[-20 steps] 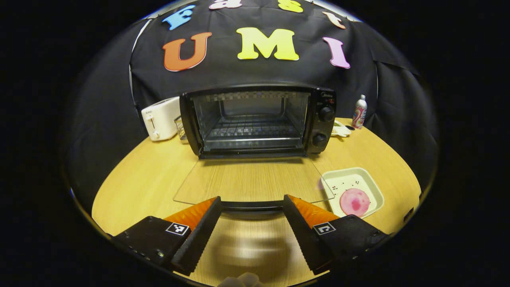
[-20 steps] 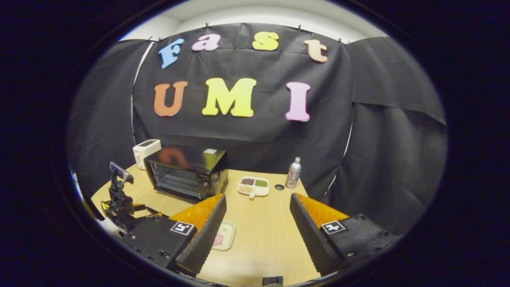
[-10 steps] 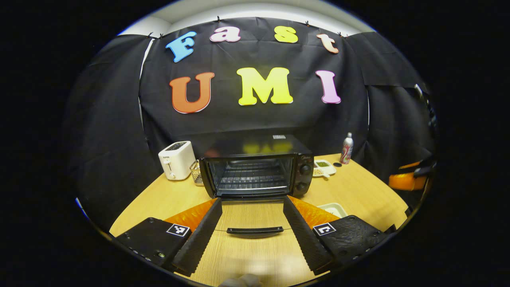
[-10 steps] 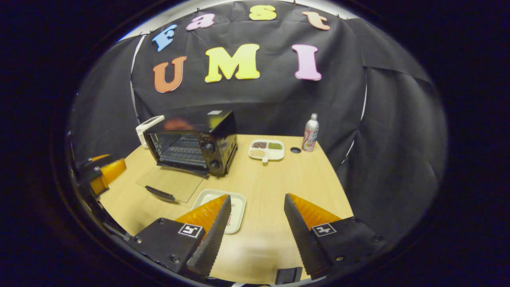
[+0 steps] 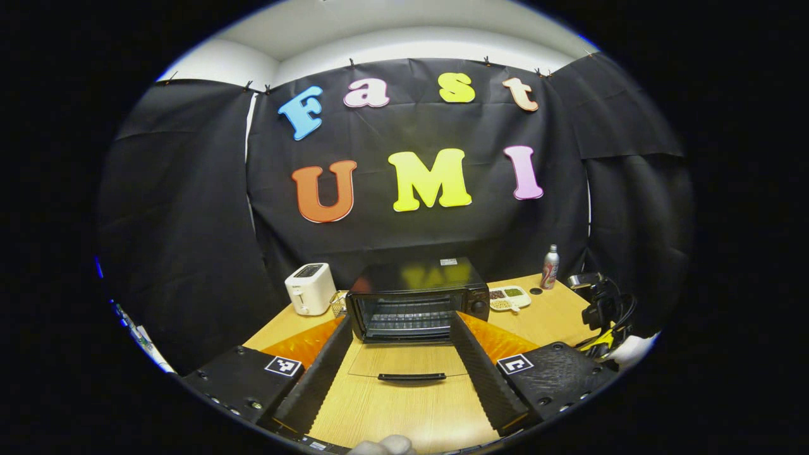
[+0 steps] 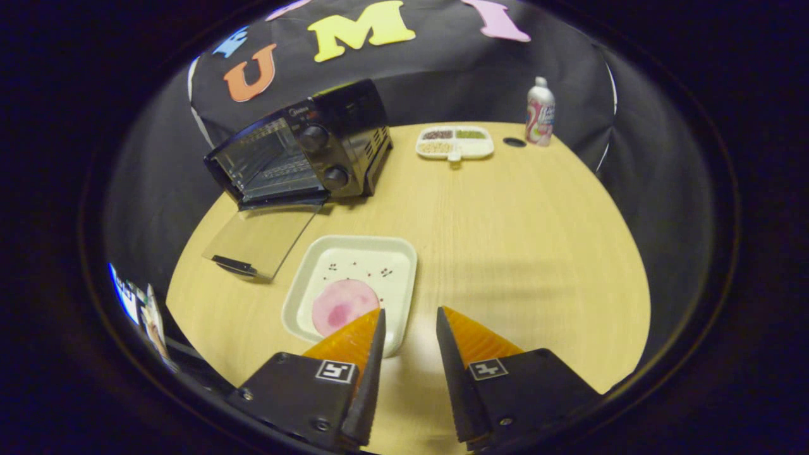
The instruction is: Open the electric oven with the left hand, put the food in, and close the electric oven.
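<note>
the electric oven (image 5: 417, 297) sat toward the back of the wooden surface (image 6: 518, 227) with its glass door (image 5: 406, 361) dropped flat onto the wood, black handle (image 5: 411, 377) at the near edge and the wire rack visible inside. in the left gripper view the left gripper (image 5: 401, 351) had its jaws wide apart, gripping nothing; the open door and handle lay between the two fingers as seen from the camera, further off and not touched. in the right gripper view the right gripper (image 6: 409, 316) had its jaws apart with a narrower gap, also empty. the food (image 6: 344, 306), a round pink slice, lay in a shallow white square tray (image 6: 398, 253) on the surface, just ahead of and left of the right jaws; the left finger's tip overlapped the tray's near edge in the picture, contact could not be told. the tray sat just right of the open door, the oven beyond both. a white toaster (image 5: 310, 288) stood left of the oven. a divided snack dish (image 6: 455, 142) and a slim can (image 6: 540, 114) stood at the far right side of the surface, a small dark disc (image 6: 514, 142) between them. the right gripper's body showed at the right edge of the left gripper view.
</note>
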The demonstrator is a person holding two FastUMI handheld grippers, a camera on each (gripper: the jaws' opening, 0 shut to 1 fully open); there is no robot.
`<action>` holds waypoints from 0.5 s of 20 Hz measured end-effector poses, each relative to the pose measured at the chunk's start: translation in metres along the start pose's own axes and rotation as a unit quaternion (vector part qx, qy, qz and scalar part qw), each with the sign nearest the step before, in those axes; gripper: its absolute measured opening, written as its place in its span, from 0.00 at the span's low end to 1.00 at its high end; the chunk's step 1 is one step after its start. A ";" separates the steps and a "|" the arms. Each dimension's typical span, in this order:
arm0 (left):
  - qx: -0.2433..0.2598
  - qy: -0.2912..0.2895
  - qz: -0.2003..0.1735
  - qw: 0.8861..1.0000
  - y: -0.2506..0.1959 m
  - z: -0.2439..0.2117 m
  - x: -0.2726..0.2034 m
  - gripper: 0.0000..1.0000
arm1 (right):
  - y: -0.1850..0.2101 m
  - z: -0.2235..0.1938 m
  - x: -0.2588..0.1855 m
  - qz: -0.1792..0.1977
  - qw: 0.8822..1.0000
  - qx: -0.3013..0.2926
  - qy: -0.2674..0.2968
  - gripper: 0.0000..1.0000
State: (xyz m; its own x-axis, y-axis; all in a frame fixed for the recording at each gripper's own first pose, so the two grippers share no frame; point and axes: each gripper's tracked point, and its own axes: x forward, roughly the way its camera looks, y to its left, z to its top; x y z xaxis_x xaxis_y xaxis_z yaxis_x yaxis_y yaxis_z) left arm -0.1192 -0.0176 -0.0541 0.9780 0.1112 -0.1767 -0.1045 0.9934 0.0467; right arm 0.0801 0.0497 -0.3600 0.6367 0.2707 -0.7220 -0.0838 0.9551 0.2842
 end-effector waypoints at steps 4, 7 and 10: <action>-0.001 0.018 0.050 0.999 0.001 -0.007 -0.014 0.96 | -0.004 -0.005 0.030 0.011 0.998 0.015 0.061 0.31; -0.014 0.022 0.091 0.995 0.006 -0.006 -0.023 0.97 | -0.005 0.006 0.036 0.008 0.996 -0.003 0.087 0.22; -0.034 0.021 0.119 0.992 0.006 -0.007 -0.033 0.96 | -0.010 0.011 0.041 -0.014 0.991 -0.012 0.135 0.15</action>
State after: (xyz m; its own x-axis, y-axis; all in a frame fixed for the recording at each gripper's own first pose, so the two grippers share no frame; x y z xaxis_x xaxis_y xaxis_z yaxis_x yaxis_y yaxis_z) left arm -0.1535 -0.0152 -0.0548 0.9155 0.3432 -0.2099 -0.3455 0.9380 0.0267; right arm 0.1152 0.0502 -0.3850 0.4119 0.2628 -0.8725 -0.0897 0.9645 0.2482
